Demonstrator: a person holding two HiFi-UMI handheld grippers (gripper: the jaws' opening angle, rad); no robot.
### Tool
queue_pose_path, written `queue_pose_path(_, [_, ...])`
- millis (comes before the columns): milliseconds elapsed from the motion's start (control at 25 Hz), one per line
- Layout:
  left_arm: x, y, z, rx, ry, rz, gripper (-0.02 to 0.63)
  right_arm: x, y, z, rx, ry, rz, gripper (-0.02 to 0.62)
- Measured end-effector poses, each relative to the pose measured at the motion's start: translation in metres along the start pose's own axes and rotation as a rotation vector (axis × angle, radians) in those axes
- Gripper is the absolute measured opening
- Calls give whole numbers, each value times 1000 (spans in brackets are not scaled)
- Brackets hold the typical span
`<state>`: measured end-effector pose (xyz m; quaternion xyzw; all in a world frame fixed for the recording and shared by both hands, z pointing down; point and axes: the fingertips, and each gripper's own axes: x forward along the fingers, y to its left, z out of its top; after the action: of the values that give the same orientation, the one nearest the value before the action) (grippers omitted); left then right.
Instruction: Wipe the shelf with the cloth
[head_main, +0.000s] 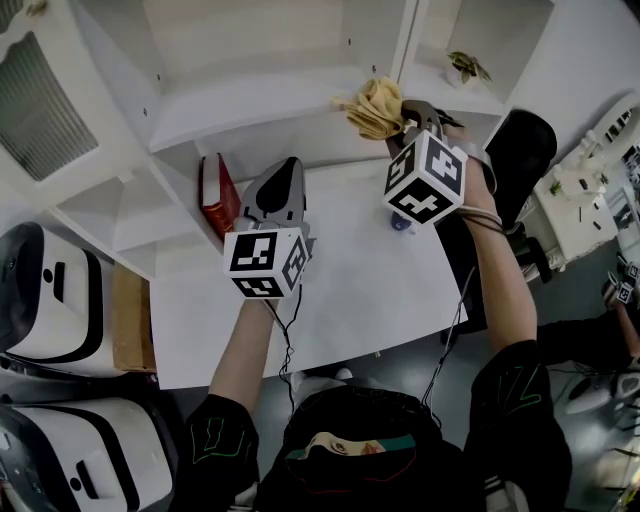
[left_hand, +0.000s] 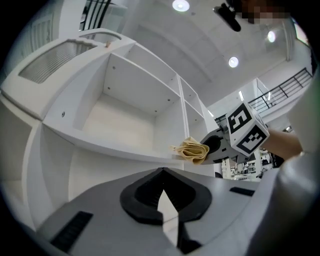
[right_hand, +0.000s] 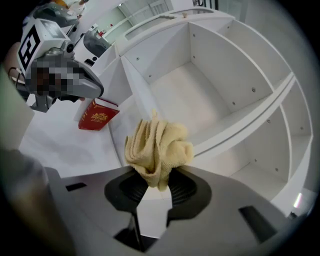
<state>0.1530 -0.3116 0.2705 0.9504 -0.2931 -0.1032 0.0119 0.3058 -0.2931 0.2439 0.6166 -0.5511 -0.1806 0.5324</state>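
Note:
A crumpled yellow cloth (head_main: 375, 105) is pinched in my right gripper (head_main: 405, 125), which is shut on it. The cloth (left_hand: 191, 150) sits against the front edge of the white shelf board (left_hand: 115, 145), at its right end by the upright divider. In the right gripper view the cloth (right_hand: 157, 150) bulges up out of the right gripper (right_hand: 155, 182), with the shelf board (right_hand: 240, 120) just beyond. My left gripper (head_main: 290, 168) hovers lower, over the white table, shut and holding nothing. Its jaws meet at the tip in the left gripper view, where the left gripper (left_hand: 161, 175) points at the shelf.
A red book (head_main: 215, 190) leans in the low compartment left of my left gripper. A small plant (head_main: 465, 65) stands in the right compartment. The white table (head_main: 330, 290) lies below. White machines (head_main: 50, 300) and a cardboard box (head_main: 130, 320) stand left, a black chair (head_main: 520, 150) right.

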Motion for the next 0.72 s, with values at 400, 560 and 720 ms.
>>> queue_pose_path(400, [-4,-46,-9,98,22,-28,0,-23,39,-75,373,-91,148,110])
queue_pose_path(560, [-3,-70,-23,200,48,-35,0,-28,55,-93,505,-141,152,110])
queue_pose_path(720, [-5,-86,-39,220,82,-42,0,-36,64,-107,708,-227,173,110])
